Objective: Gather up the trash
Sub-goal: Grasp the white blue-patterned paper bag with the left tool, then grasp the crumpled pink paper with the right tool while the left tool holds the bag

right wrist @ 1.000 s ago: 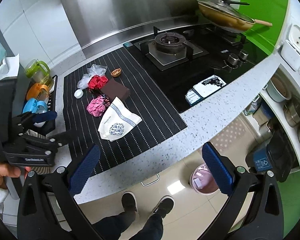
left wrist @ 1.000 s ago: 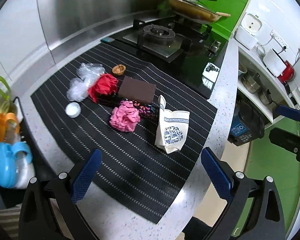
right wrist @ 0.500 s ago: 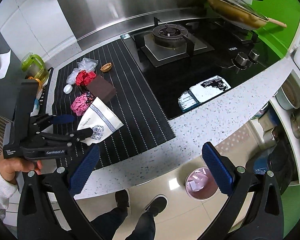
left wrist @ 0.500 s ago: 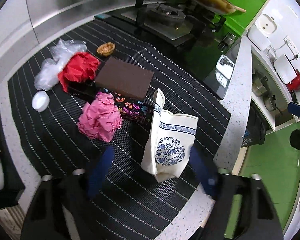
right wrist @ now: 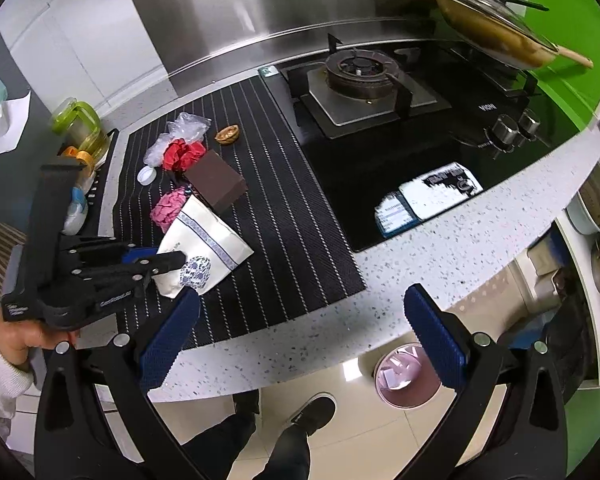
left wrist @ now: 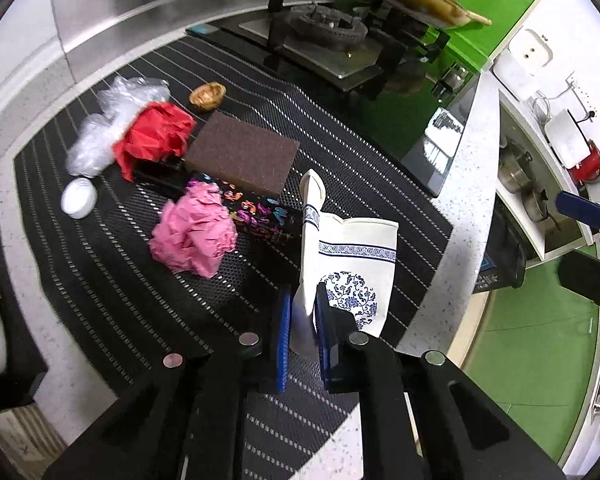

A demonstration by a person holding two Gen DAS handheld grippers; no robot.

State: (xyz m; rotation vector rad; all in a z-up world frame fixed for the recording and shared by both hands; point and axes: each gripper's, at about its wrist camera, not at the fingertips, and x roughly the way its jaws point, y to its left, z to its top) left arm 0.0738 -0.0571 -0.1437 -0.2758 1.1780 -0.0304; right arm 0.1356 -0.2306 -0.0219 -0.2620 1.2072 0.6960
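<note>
The black striped mat (left wrist: 112,300) covers the speckled countertop (right wrist: 440,248) left of the gas hob (right wrist: 364,80); every place below is given from this mat. Its near edge runs close to the counter's front edge, with bare mat along that side and to the hob side of the litter.

Near the mat's front stands the white paper bag with blue floral print (left wrist: 356,256), its long axis tilted up and away from the front edge, its folded mouth end pointing toward the middle of the mat. The left gripper (left wrist: 300,320) has just been closing and now pinches the bag's near lower edge, paper showing between the two blue pads. The right gripper (right wrist: 300,328) hangs past the mat's front edge over the floor, jaws spread wide with nothing between them, well apart from the bag.

Behind the bag, toward the mat's centre, lies a brown sponge block (left wrist: 242,152), partly over a black wrapper with coloured print (left wrist: 256,212). Left of that sits a crumpled pink paper ball (left wrist: 194,236). Further back lie crumpled red paper (left wrist: 154,136) and clear plastic film (left wrist: 108,120). A white bottle cap (left wrist: 79,200) rests near the mat's left edge, and a nutshell half (left wrist: 207,96) toward its far edge.
</note>
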